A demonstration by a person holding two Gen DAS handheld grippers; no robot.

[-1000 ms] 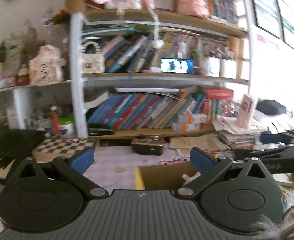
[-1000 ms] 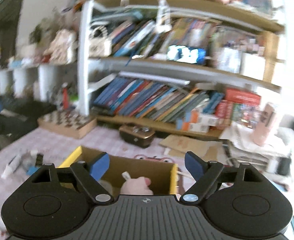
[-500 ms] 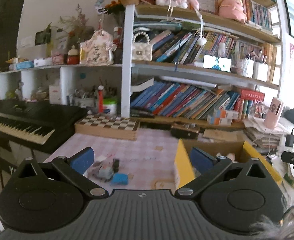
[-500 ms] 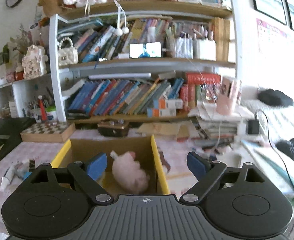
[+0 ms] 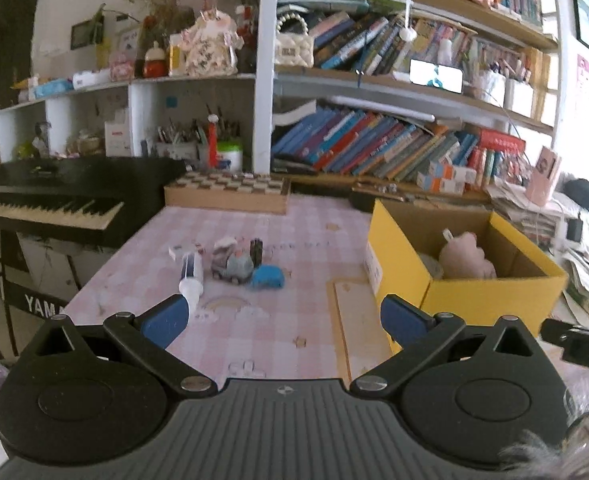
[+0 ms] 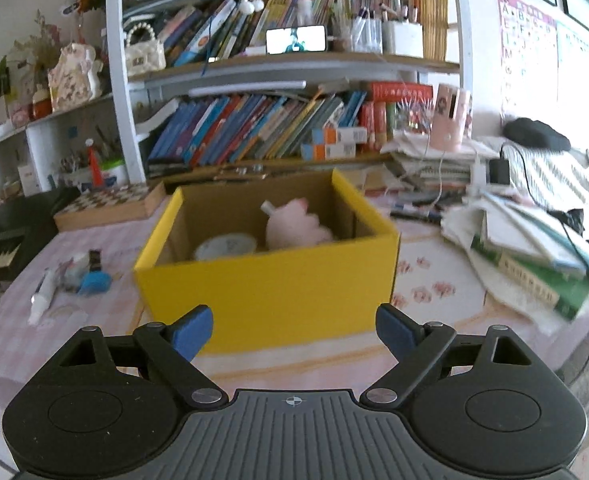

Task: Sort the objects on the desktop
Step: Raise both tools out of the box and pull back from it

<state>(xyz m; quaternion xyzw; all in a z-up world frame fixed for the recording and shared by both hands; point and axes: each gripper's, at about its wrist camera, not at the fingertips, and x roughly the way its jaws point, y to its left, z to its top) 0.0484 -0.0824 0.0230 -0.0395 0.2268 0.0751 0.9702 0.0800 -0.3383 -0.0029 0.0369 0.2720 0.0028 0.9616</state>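
A yellow cardboard box [image 5: 490,292] [image 6: 270,292] stands on the pink checked table [image 5: 278,328] and holds a pink plush toy [image 5: 468,258] [image 6: 294,228] and a white bowl [image 6: 225,246]. Left of the box lies a small pile: a white tube [image 5: 191,274] [image 6: 42,292], a grey toy car [image 5: 232,266], a blue toy [image 5: 268,277] [image 6: 94,282] and a small dark block [image 5: 256,250]. My left gripper [image 5: 284,322] is open and empty above the table's near part, short of the pile. My right gripper [image 6: 294,330] is open and empty in front of the box.
A chessboard box [image 5: 226,196] lies at the table's back, a black keyboard [image 5: 50,200] stands at the left. Bookshelves [image 5: 374,144] fill the back wall. Stacked books and papers [image 6: 534,248] with cables lie right of the box.
Both grippers have drawn back and tipped down from the box. The left view has swung left, so the pile of small objects shows. The right view now shows the box's front wall.
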